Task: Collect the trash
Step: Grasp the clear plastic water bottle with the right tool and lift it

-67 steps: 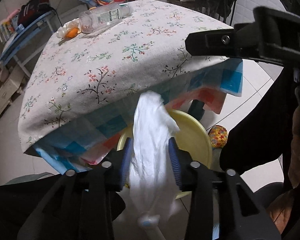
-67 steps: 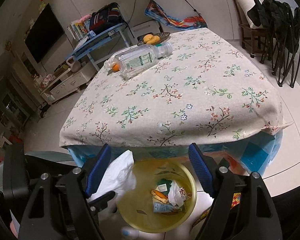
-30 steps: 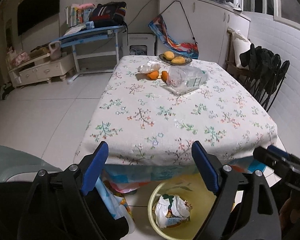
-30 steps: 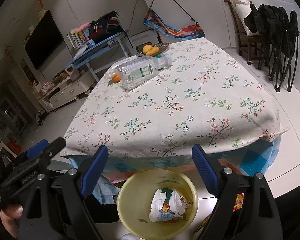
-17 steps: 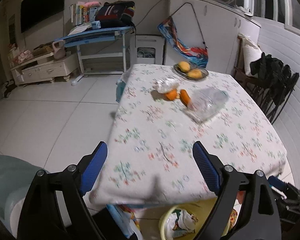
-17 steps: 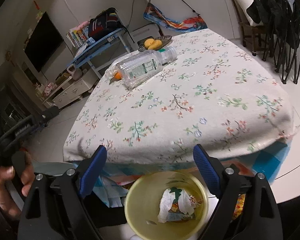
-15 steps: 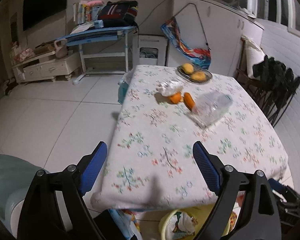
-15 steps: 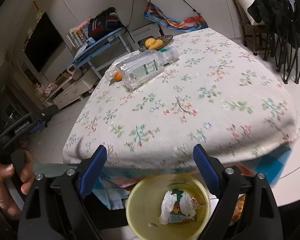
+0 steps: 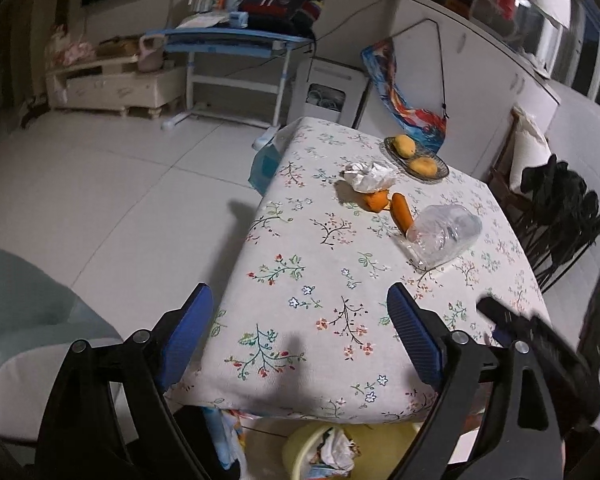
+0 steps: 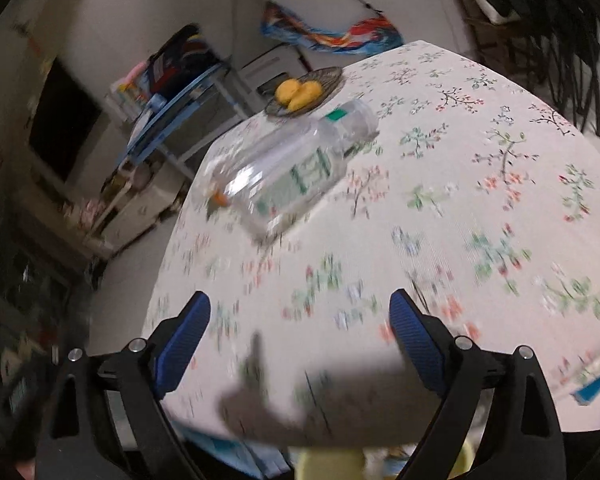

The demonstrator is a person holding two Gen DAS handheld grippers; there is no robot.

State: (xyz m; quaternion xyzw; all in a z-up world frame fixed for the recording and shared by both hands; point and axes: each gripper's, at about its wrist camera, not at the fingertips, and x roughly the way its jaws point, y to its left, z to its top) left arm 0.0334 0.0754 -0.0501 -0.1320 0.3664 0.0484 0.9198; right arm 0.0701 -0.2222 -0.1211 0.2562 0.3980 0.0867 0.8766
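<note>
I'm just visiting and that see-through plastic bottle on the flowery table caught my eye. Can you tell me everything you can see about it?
The clear plastic bottle lies on its side on the floral tablecloth, looking empty. It has a ribbed, squarish body and a wrap label with green print. Its neck end points toward the dark dish of yellow fruit; whether it has a cap I cannot tell. Orange peel pieces lie beside its base. Neither gripper touches it.

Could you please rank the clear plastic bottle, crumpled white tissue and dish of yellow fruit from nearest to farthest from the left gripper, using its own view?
1. Clear plastic bottle, right of centre.
2. Crumpled white tissue, mid-table beyond the orange peels.
3. Dish of yellow fruit, far edge.
</note>
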